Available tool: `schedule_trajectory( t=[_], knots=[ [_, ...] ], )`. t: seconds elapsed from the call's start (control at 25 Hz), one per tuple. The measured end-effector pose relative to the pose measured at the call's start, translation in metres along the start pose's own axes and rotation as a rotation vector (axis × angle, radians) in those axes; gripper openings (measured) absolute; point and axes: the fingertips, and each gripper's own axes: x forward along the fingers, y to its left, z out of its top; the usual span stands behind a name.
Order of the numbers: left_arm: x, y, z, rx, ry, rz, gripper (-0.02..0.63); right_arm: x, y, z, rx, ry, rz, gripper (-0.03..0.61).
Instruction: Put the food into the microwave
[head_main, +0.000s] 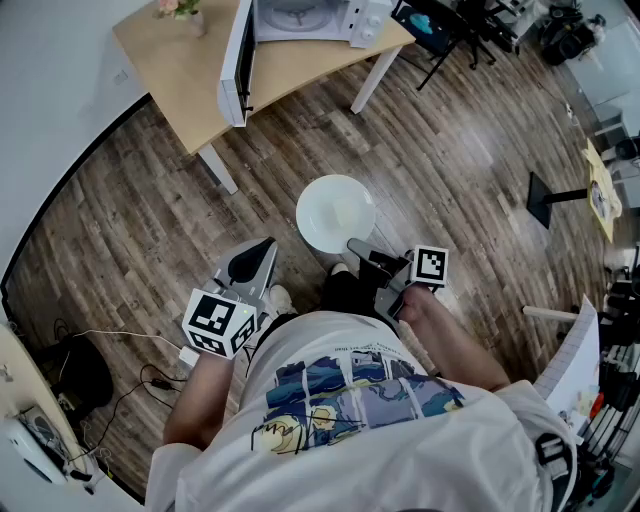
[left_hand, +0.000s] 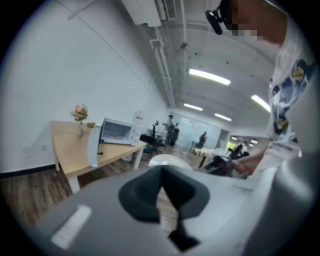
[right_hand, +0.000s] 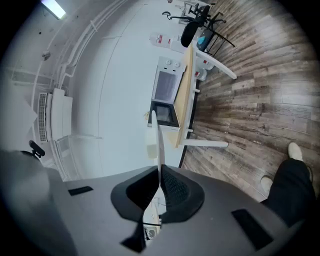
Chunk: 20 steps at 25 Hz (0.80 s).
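Note:
A white plate (head_main: 322, 215) with a pale piece of food (head_main: 346, 211) hangs level above the wooden floor. My right gripper (head_main: 353, 246) is shut on its near rim. In the right gripper view the plate (right_hand: 159, 142) is edge-on between the black pads (right_hand: 172, 190), with the food (right_hand: 150, 149) on its left face. My left gripper (head_main: 262, 247) sits left of the plate, apart from it, shut on nothing; its pads (left_hand: 150, 192) meet at the tips. The white microwave (head_main: 305, 18) stands on the table ahead, its door (head_main: 237, 62) swung open. The microwave (left_hand: 116, 131) and the plate (left_hand: 170, 160) also show in the left gripper view.
The light wooden table (head_main: 180, 70) has white legs and a small flower vase (head_main: 182, 12) at its far left corner. Office chairs (head_main: 450, 30) stand to its right. A black stand base (head_main: 545, 195) is on the floor at right; cables (head_main: 130, 375) lie at left.

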Motion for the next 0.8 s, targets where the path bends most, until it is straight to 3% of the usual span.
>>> schedule_trajectory(
  t=[0.28, 0.56, 0.8],
  knots=[
    [0.023, 0.005, 0.017, 0.025, -0.007, -0.014, 0.009, 0.012, -0.006, 0.020, 0.029, -0.006, 0.011, 0.015],
    [0.084, 0.029, 0.058, 0.064, 0.027, -0.004, 0.008, 0.042, -0.014, 0.106, 0.012, 0.015, 0.000, 0.015],
    [0.122, 0.048, 0.090, 0.064, -0.003, 0.020, 0.009, 0.070, -0.024, 0.162, 0.000, 0.033, -0.006, 0.014]
  ],
)
